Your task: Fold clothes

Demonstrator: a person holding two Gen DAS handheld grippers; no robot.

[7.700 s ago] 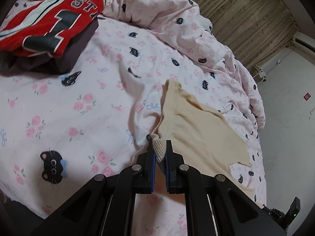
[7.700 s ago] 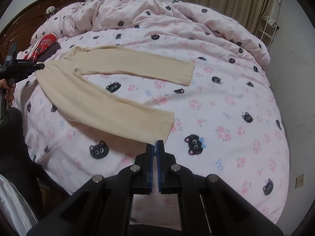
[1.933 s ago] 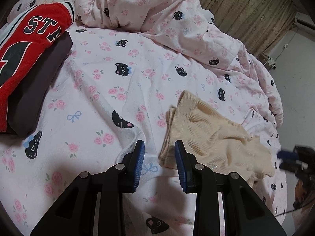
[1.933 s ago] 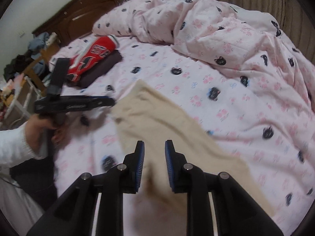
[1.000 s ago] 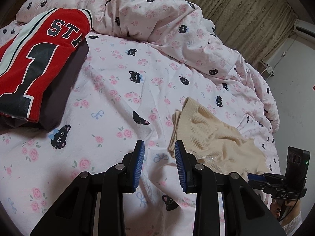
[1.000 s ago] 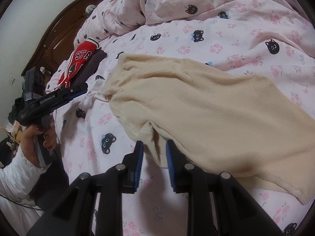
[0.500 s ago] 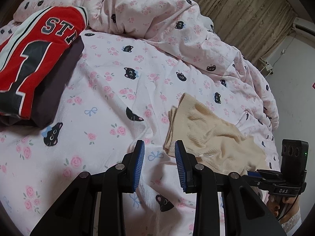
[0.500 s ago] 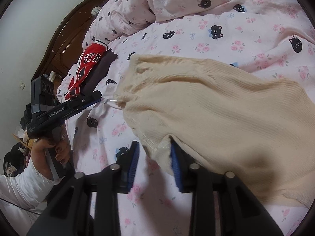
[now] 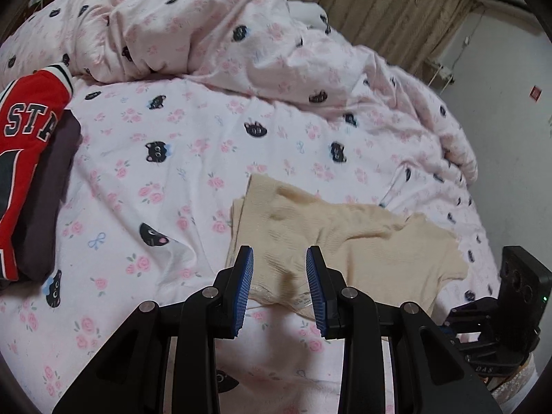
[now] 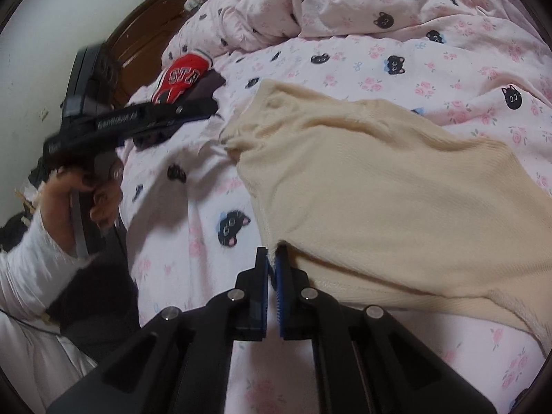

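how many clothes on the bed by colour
cream: 1, the cream garment, its edge pinched by the right hand-held gripper
red: 1, the red jersey
dark: 1, the dark folded garment under the jersey
total: 3

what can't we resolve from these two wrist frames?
- Red jersey, left wrist: lettering cut off by the frame edge.
- Dark folded garment under it: mostly covered by the jersey.
- Left gripper, right wrist: motion-blurred, jaws unreadable there.
- Beige ribbed knit garment, right wrist: far end runs off-frame.
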